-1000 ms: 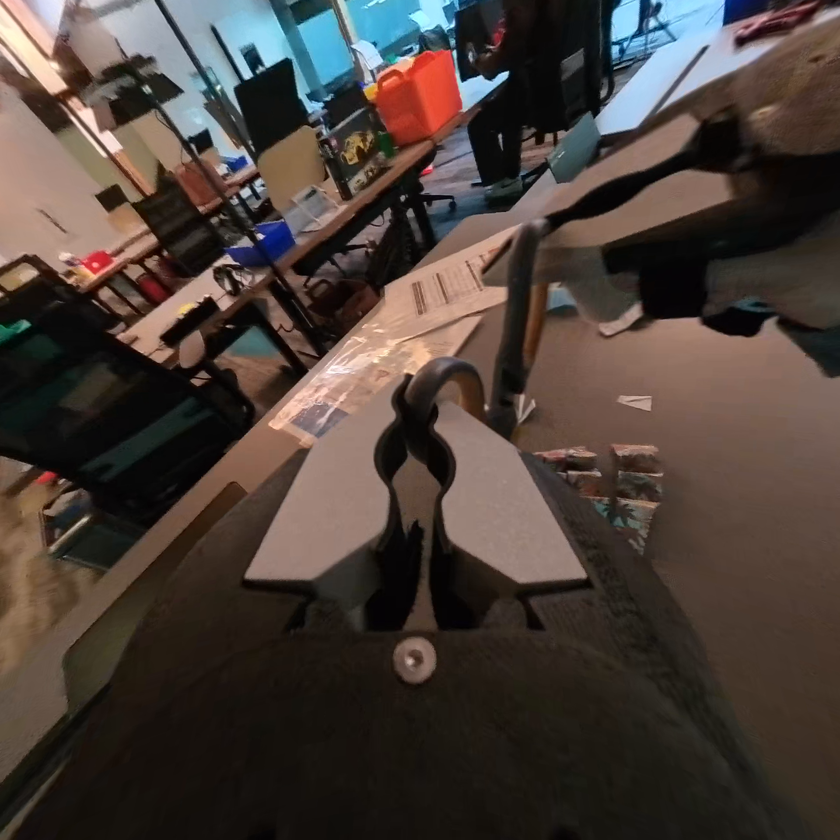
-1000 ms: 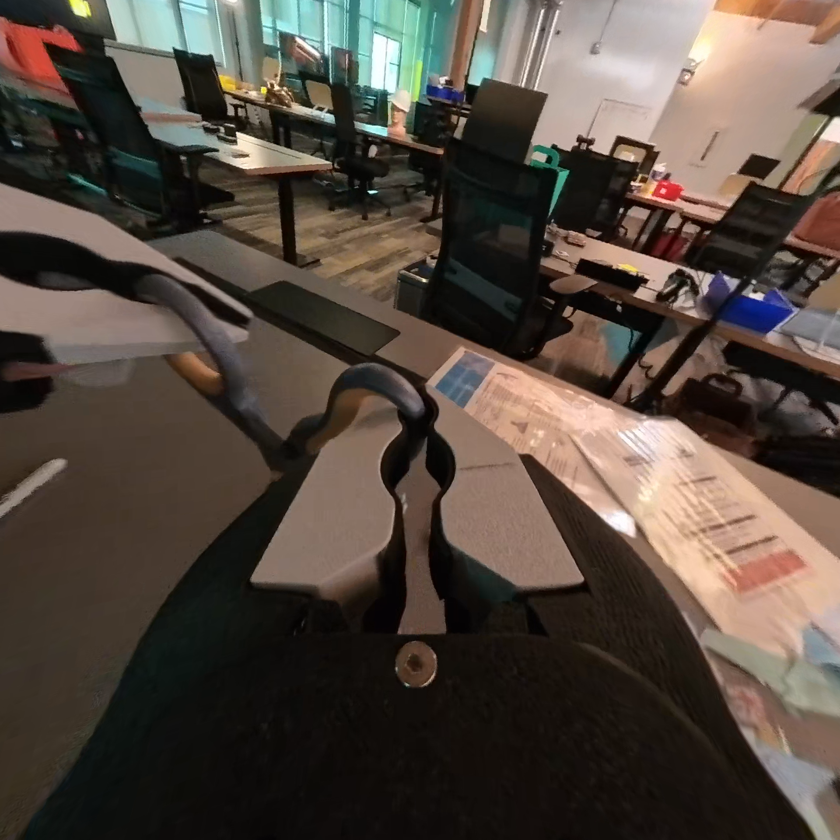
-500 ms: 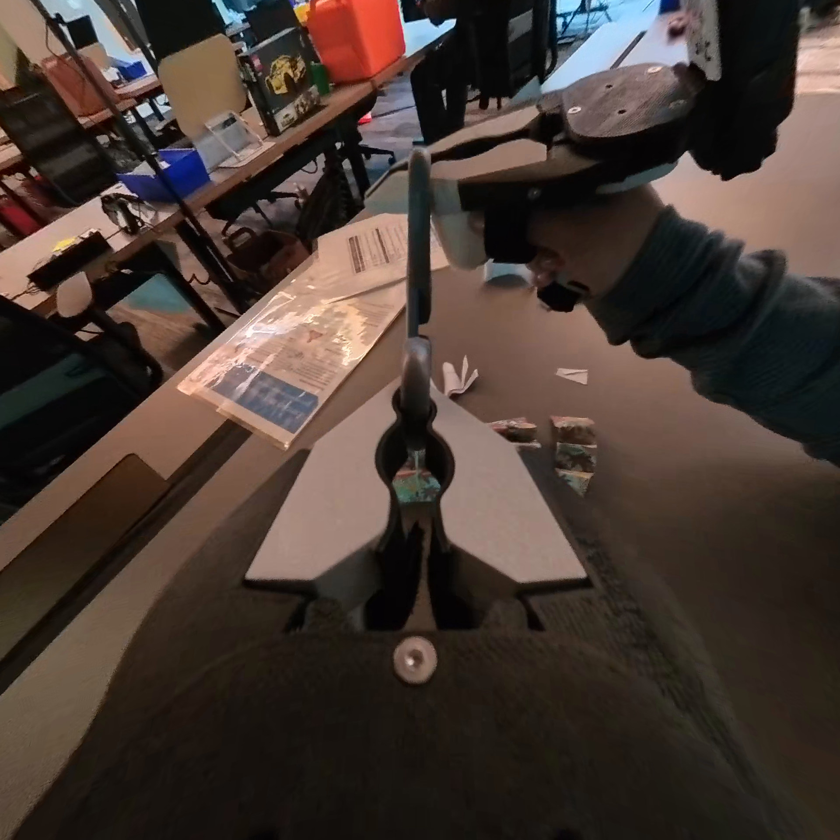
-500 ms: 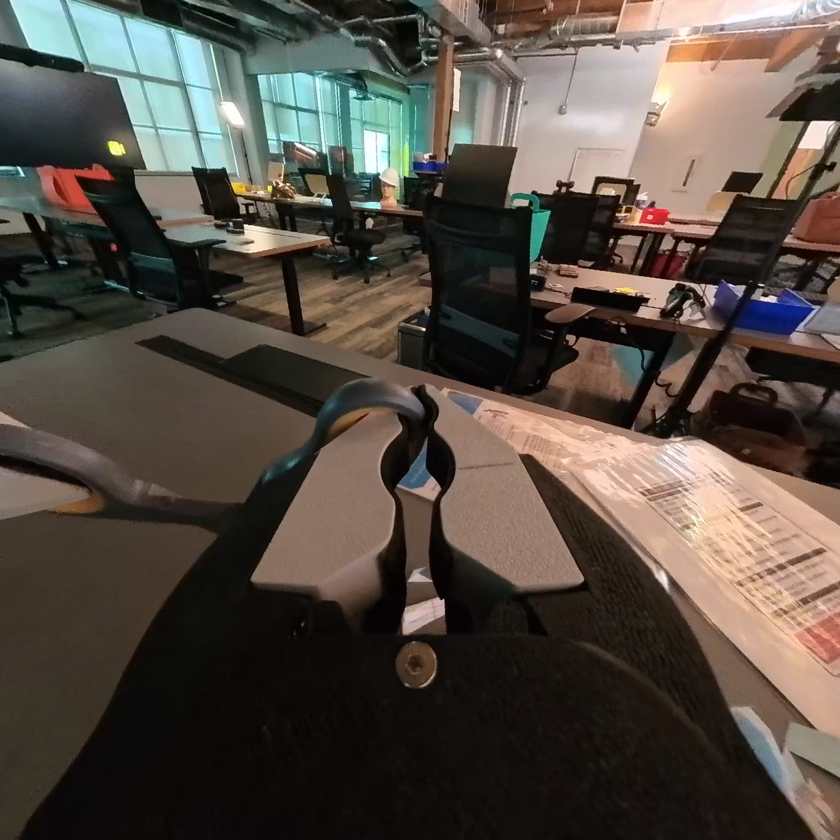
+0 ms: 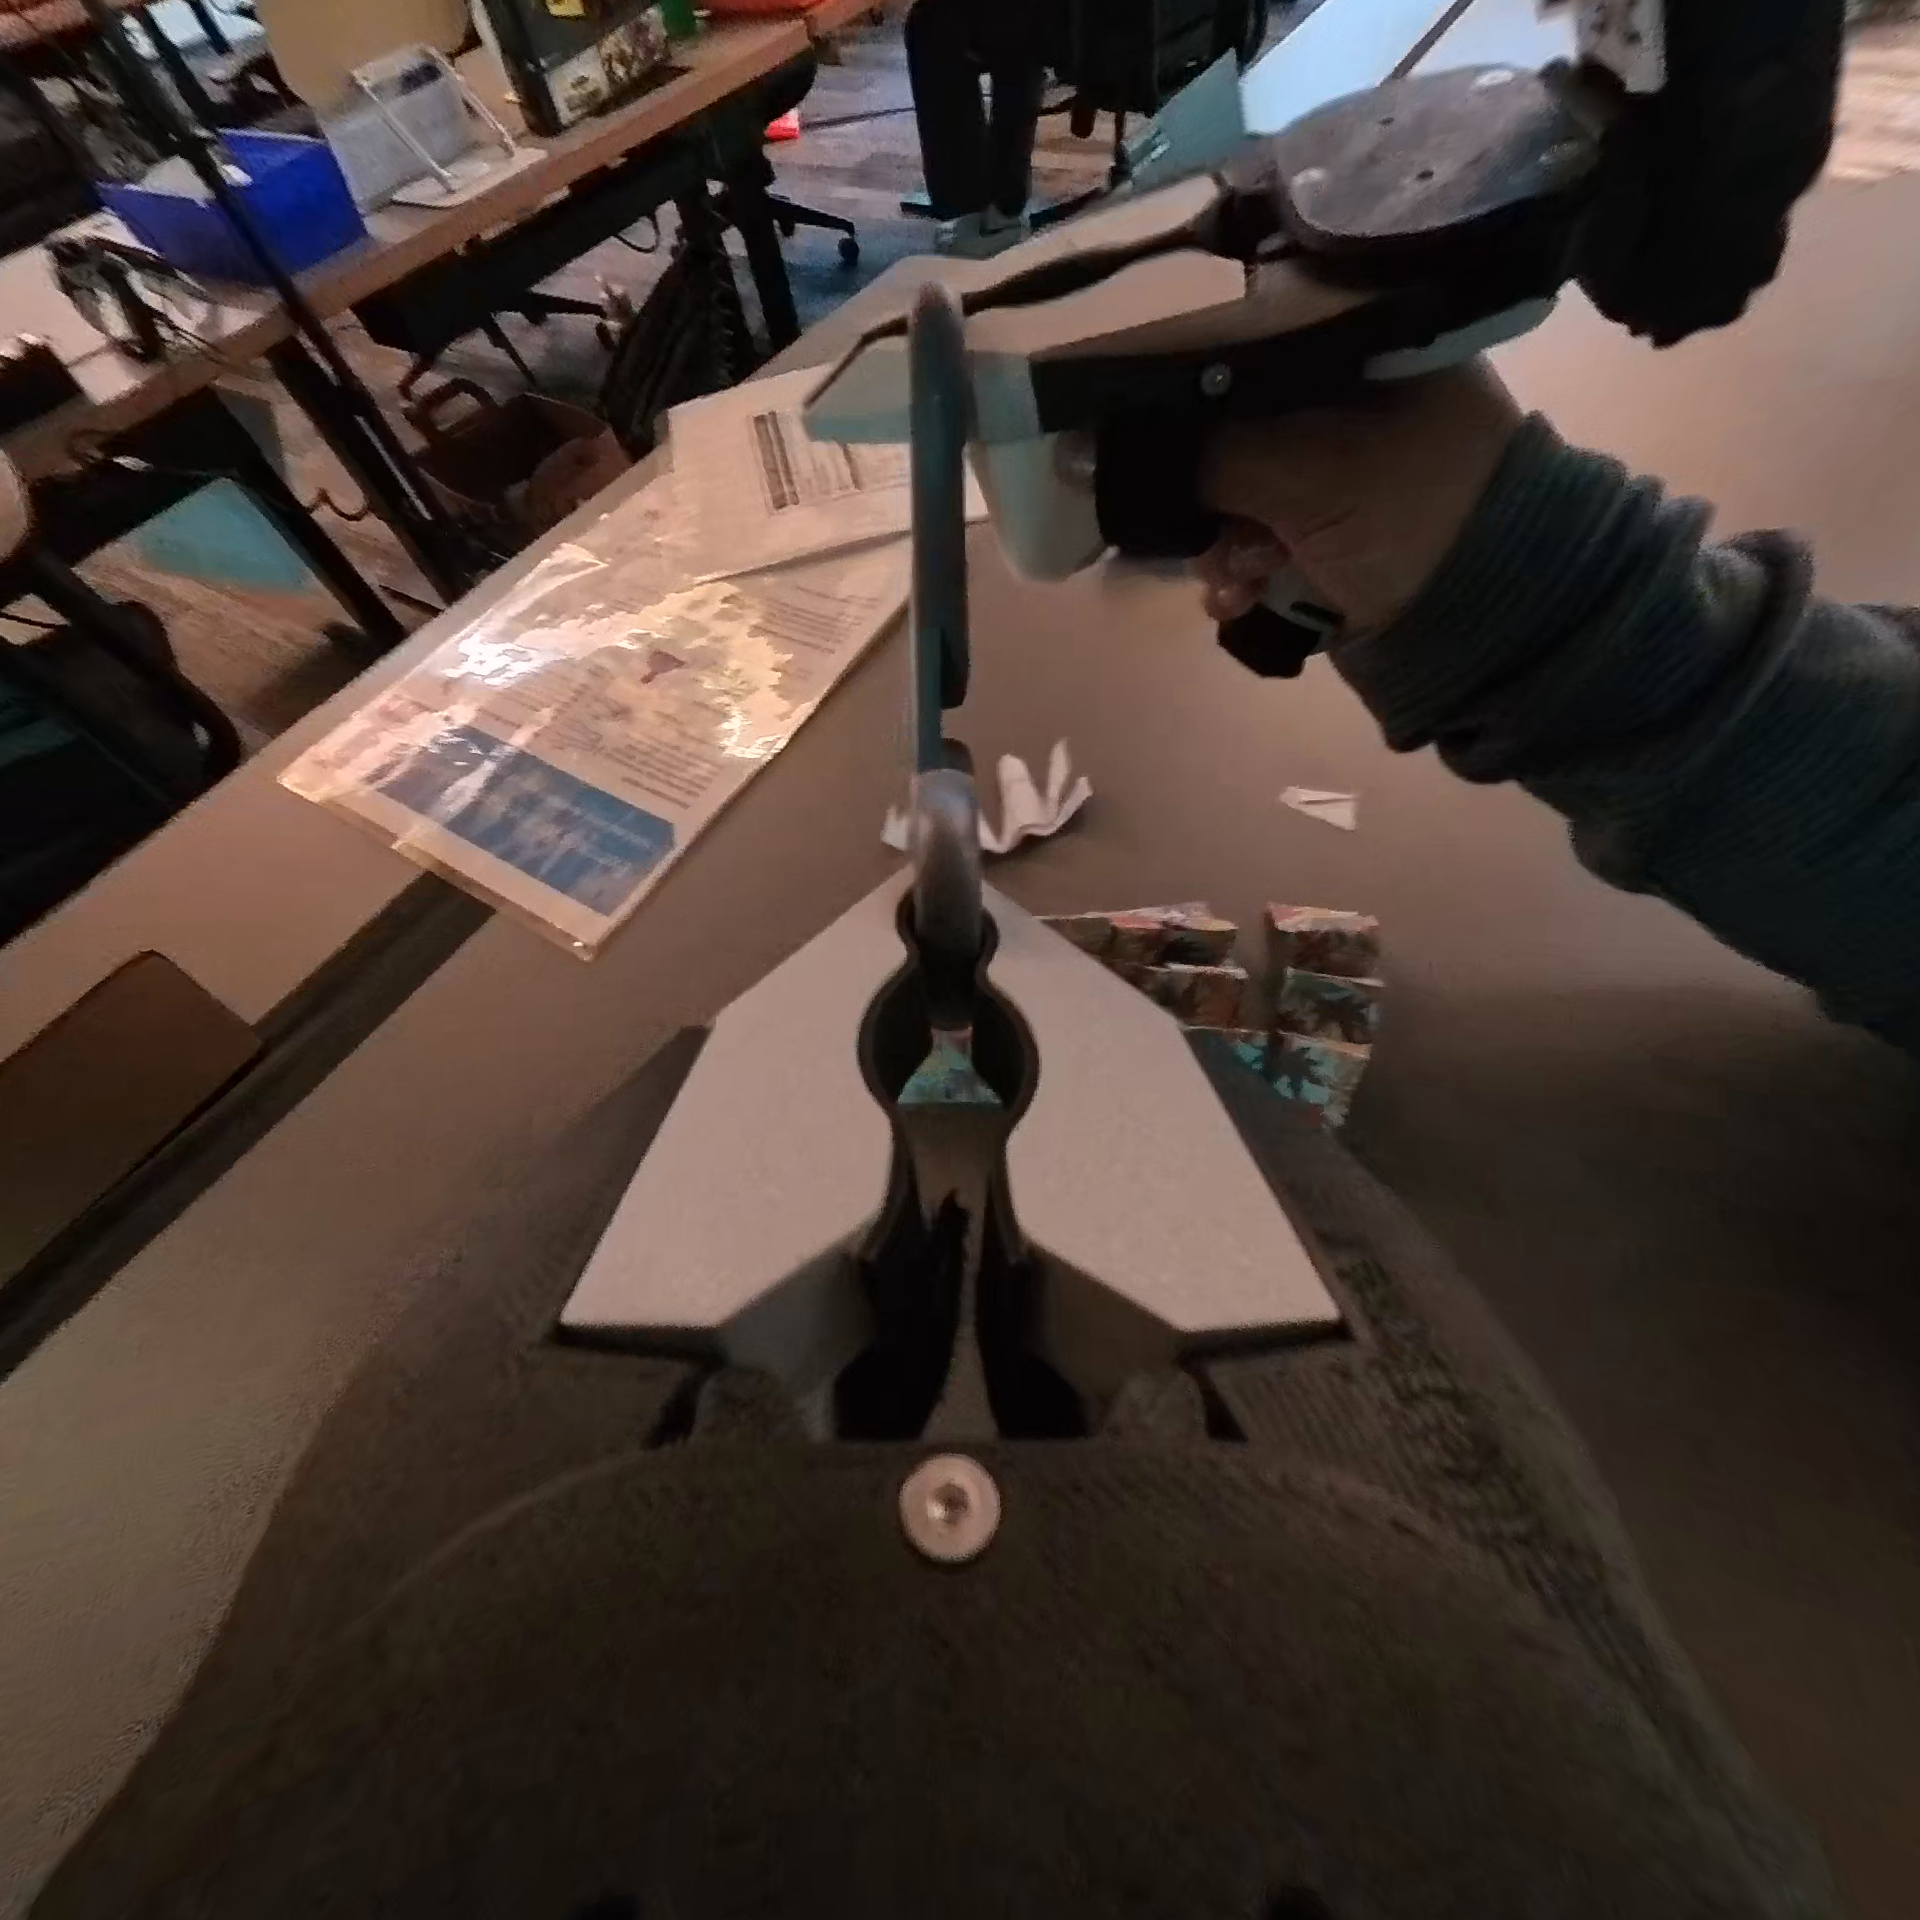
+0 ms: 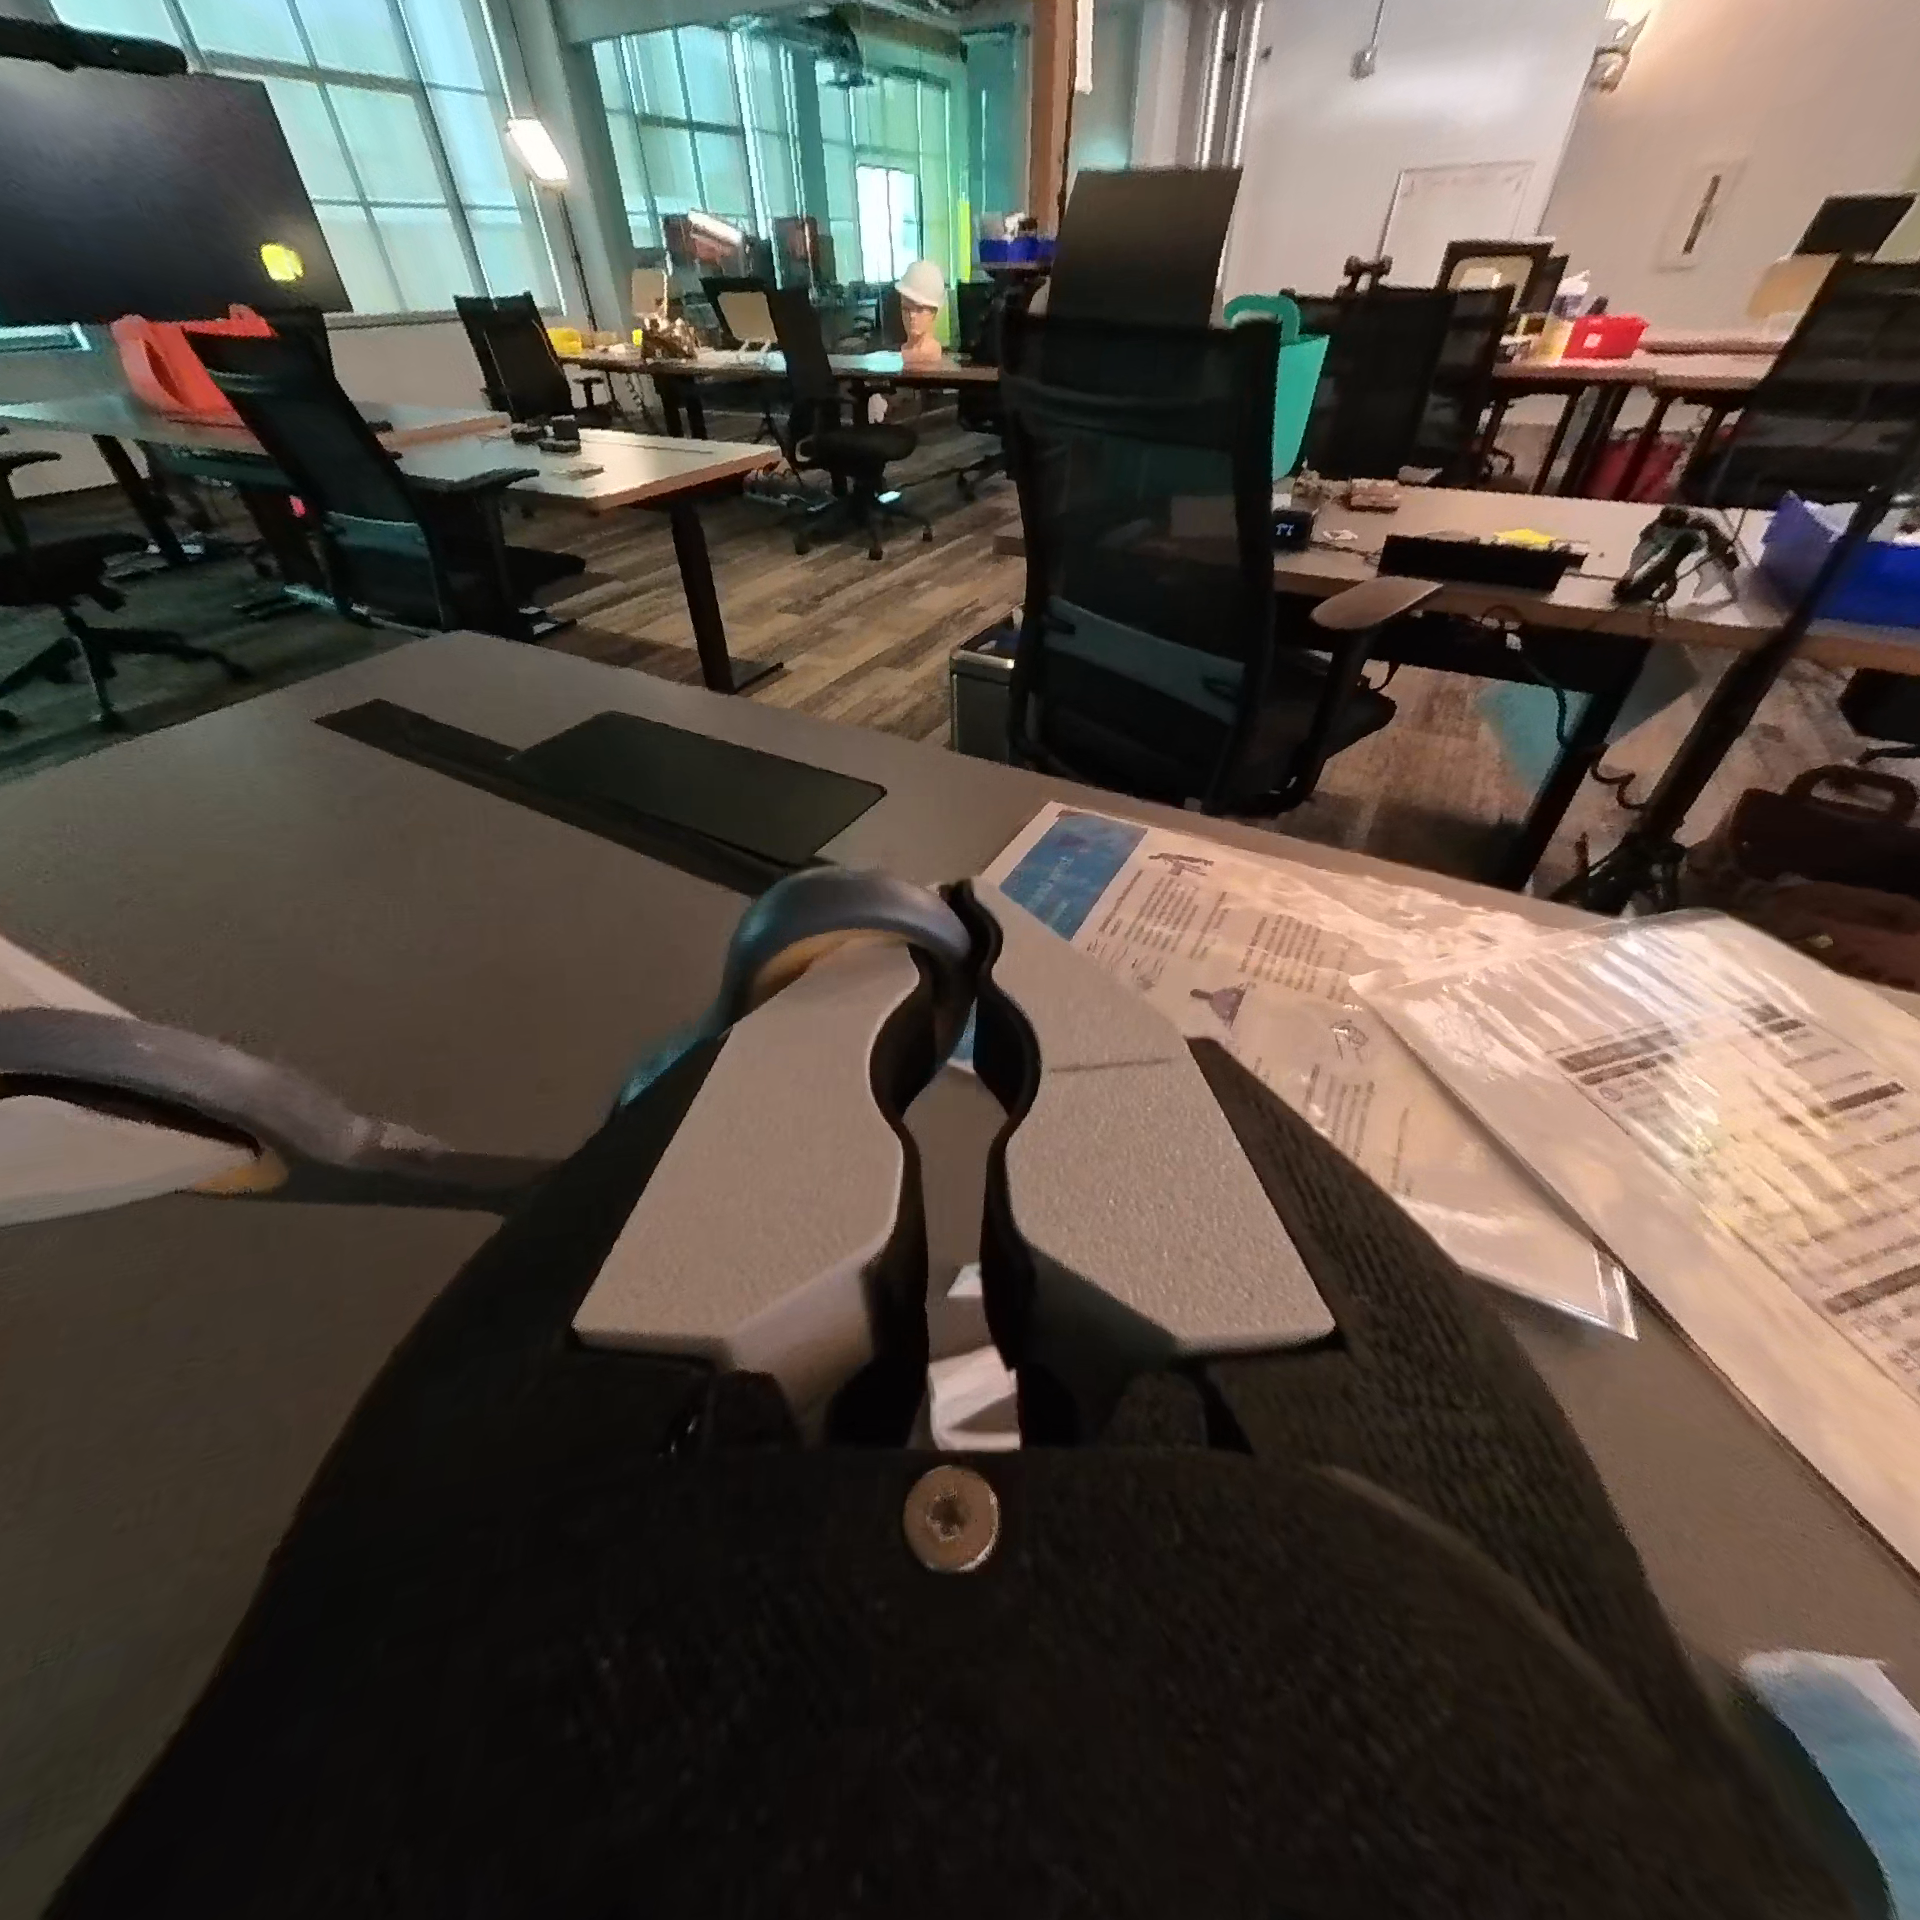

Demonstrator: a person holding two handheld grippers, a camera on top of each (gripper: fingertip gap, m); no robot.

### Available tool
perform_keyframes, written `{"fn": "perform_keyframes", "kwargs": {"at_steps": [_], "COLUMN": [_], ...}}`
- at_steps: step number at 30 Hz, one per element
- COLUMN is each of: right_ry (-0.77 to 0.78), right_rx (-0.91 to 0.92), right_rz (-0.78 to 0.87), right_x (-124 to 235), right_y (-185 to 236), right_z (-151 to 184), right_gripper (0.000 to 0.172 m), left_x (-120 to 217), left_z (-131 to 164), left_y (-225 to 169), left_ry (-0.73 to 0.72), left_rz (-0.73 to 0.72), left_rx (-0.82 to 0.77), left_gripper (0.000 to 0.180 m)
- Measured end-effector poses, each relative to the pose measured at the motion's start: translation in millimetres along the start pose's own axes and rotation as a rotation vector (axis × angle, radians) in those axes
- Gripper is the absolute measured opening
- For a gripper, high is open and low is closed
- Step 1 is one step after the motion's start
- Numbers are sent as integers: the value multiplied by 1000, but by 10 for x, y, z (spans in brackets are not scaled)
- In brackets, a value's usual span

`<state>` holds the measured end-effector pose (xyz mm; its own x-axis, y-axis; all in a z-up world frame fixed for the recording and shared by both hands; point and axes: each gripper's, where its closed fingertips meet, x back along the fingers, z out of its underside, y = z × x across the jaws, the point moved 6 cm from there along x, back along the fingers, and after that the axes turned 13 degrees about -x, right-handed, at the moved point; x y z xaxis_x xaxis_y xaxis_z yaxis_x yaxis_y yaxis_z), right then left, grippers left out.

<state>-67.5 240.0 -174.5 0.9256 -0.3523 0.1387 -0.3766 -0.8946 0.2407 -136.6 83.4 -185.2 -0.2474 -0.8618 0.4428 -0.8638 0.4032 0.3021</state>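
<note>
Both grippers hold what look like scissors with blue-grey looped handles. My left gripper [image 5: 945, 904] is shut on one handle loop [image 5: 943, 842] at its fingertips. The blue shaft [image 5: 935, 582] rises from there to my right gripper [image 5: 920, 312], held in a hand with a grey-green sleeve [image 5: 1621, 665]. In the right wrist view my right gripper [image 6: 961, 909] is shut on the other loop [image 6: 842, 909]. The scissors run down and left to the left gripper's white finger [image 6: 83, 1174]. Both are above the grey table [image 5: 1558, 1143].
Several patterned paper pieces [image 5: 1320, 987] and white paper scraps [image 5: 1029, 800] lie on the table beyond the left gripper. Laminated sheets [image 5: 582, 727] lie at the table's edge, and also show in the right wrist view [image 6: 1455, 1039]. A black cable hatch [image 6: 707, 774] and an office chair [image 6: 1143, 582] lie ahead.
The two grippers have drawn apart while both stayed shut on the handles. The right gripper now stands higher and farther from the left one, and the handles are spread.
</note>
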Motion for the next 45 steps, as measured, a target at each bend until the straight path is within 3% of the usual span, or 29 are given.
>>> {"fn": "perform_keyframes", "kwargs": {"at_steps": [11, 24, 36, 45], "right_ry": [78, 118, 129, 167], "right_rx": [-16, -8, 141, 116], "right_rz": [8, -4, 31, 74], "right_x": [154, 160, 211, 274], "right_y": [-35, 44, 314, 350], "right_z": [103, 131, 21, 19], "right_gripper": [0, 0, 0, 0], "left_x": [-25, -18, 6, -4], "left_z": [-8, -18, -84, -136], "left_y": [-168, -107, -129, -158], "left_ry": [76, 56, 44, 44], "left_rz": [119, 52, 16, 1], "left_rx": [39, 10, -9, -16], "left_gripper": [0, 0, 0, 0]}}
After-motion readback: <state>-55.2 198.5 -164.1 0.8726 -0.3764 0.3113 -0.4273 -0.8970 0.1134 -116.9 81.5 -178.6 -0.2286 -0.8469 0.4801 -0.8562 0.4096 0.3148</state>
